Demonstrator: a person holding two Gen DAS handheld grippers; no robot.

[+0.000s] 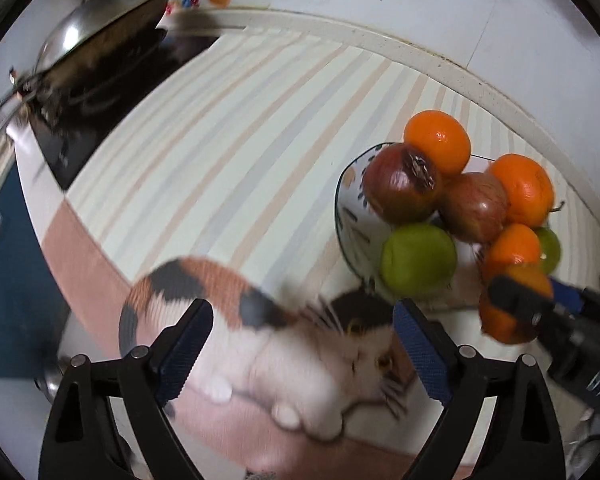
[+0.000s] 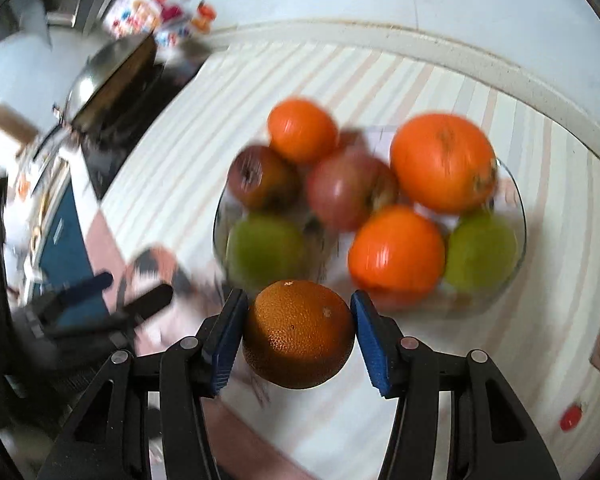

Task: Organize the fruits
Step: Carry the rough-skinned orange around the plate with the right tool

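Orange (image 2: 298, 334) sits pinched between the right gripper (image 2: 299, 332) fingers (bowl (image 2: 518, 216) just beyond); left gripper (image 1: 300, 346) fingers spread, empty.

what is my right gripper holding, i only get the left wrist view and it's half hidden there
Observer: An orange, with both blue pads of the right gripper pressed on its sides.
Operator: is it over the bowl yet
Observer: It doesn't look so. In the right wrist view it sits just short of the bowl at its near rim.
Operator: anything loose nearby
Observer: One small red thing lies on the cloth, right of that gripper; too small to identify.
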